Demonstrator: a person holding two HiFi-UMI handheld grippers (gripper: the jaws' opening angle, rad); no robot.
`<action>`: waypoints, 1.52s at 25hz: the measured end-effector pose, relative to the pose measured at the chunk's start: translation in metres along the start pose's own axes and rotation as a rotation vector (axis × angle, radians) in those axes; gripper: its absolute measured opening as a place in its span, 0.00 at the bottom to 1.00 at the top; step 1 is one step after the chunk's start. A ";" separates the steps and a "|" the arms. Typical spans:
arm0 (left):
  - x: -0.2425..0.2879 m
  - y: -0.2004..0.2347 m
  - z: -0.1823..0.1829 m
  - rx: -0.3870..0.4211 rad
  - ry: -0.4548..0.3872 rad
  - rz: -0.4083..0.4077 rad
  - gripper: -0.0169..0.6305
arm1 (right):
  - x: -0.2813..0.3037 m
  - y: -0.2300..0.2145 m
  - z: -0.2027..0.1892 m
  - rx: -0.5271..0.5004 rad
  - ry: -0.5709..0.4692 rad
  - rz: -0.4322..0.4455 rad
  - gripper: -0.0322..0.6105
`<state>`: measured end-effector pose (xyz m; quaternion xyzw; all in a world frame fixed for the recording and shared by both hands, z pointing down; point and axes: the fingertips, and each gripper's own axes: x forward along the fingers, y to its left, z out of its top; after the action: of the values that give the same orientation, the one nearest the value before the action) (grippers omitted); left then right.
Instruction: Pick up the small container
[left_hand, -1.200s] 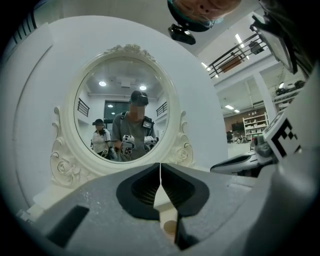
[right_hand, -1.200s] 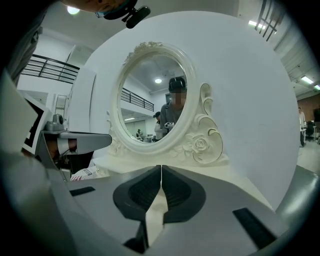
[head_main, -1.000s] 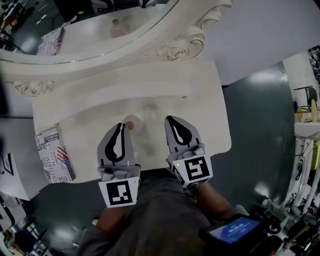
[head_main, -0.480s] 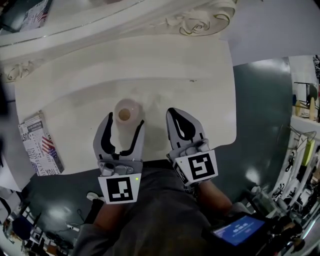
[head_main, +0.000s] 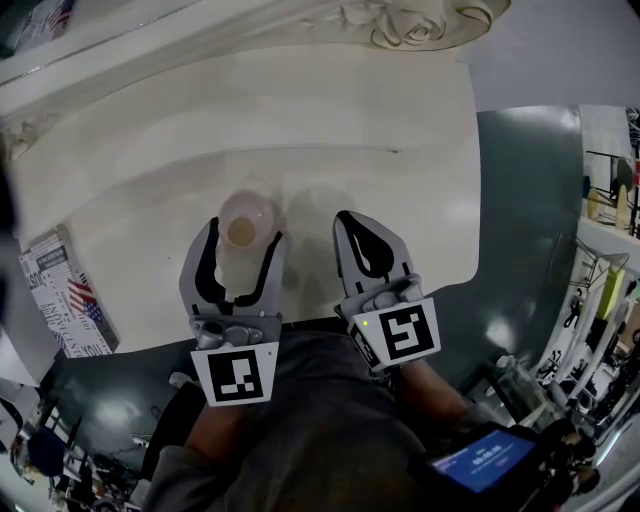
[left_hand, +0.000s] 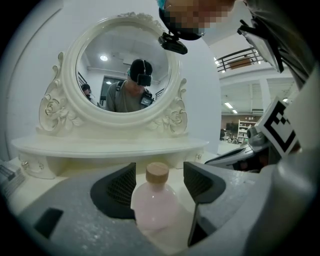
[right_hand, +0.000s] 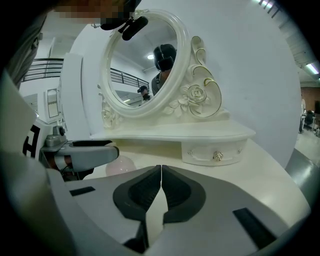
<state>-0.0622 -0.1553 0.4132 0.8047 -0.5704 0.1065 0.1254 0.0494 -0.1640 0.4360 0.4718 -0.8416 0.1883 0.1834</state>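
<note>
Grasp step: the left gripper's (head_main: 243, 236) just-opened jaws flanked the small container (head_main: 248, 214) without pinching; closing seemed next. The right gripper's (head_main: 348, 220) jaws were pressed together.

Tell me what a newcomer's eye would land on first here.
The small pink container with its cork cap, standing on the white dressing table between the left gripper's jaws, which have just been opening and don't yet clamp it. Behind it, the ornate oval mirror; beside it, the right gripper, jaws shut and empty.
</note>
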 end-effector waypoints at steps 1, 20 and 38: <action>0.001 0.001 -0.002 -0.002 -0.001 0.002 0.50 | 0.001 -0.001 -0.002 0.001 0.004 -0.001 0.07; 0.007 0.013 -0.033 -0.054 0.036 0.031 0.45 | 0.013 0.000 -0.021 0.019 0.045 -0.003 0.07; 0.006 0.011 -0.021 0.000 -0.004 0.013 0.29 | 0.016 -0.003 -0.022 0.025 0.044 -0.008 0.07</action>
<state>-0.0713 -0.1575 0.4361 0.8011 -0.5760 0.1057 0.1235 0.0474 -0.1665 0.4628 0.4731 -0.8332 0.2082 0.1966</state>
